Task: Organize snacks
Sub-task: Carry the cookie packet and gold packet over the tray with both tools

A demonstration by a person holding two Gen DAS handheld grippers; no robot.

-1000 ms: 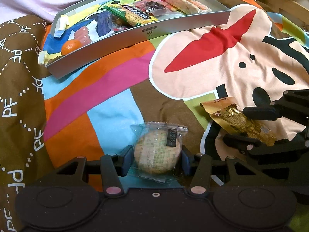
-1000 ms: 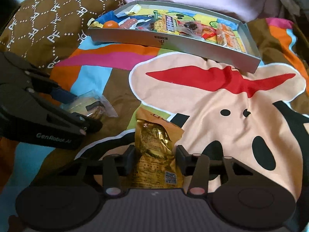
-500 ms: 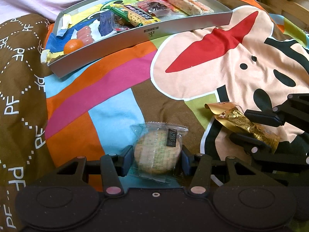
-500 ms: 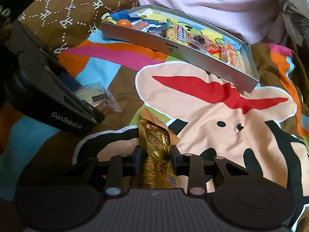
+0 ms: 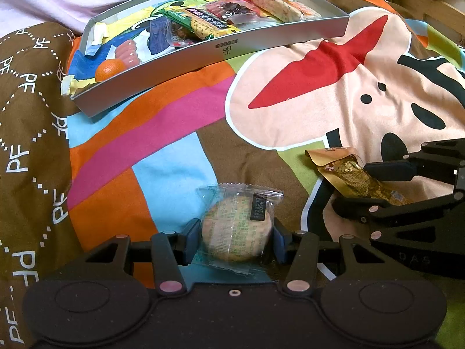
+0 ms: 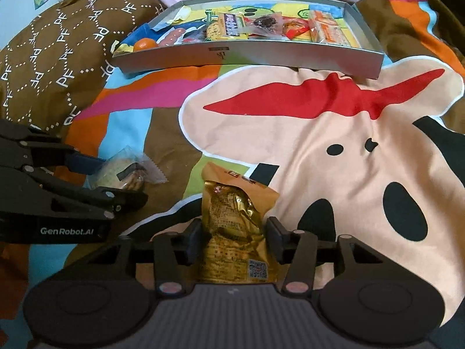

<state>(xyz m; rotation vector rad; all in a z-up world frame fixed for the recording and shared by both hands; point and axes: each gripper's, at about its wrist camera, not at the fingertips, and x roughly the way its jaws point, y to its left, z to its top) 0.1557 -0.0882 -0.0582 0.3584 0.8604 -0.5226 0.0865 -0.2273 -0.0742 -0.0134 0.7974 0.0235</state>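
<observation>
**Two snacks at the grippers, a filled tray beyond**

A shallow silver tray point(image 5: 186, 61) lies on a colourful cartoon-print blanket point(image 5: 334, 93), at the far side of both wrist views. From its left end to its right it holds a small orange fruit point(image 5: 110, 69), a row of pink sweets point(image 5: 128, 52), a dark blue wrapper point(image 5: 158, 33), a green-and-yellow bar point(image 5: 200, 24), a clear packet with something dark inside point(image 5: 232, 10) and a long orange-and-white bar point(image 5: 283, 7). Scraps of yellow paper or tape point(image 5: 98, 30) sit at the tray's left corners.

Nearer the cameras, well apart from the tray, the left gripper point(image 5: 237, 237) is clamped on a round biscuit in a clear wrapper point(image 5: 237, 231), its blue pads pressing the sides of the biscuit, which rests on the blanket.

To its right, the right gripper point(image 6: 234, 237) has a gold foil snack packet point(image 6: 237, 226) between its fingers. Its jaws have just been opening; the left finger touches the packet's side, while the right one stands a little off it, so the packet lies loose on the blanket.
</observation>
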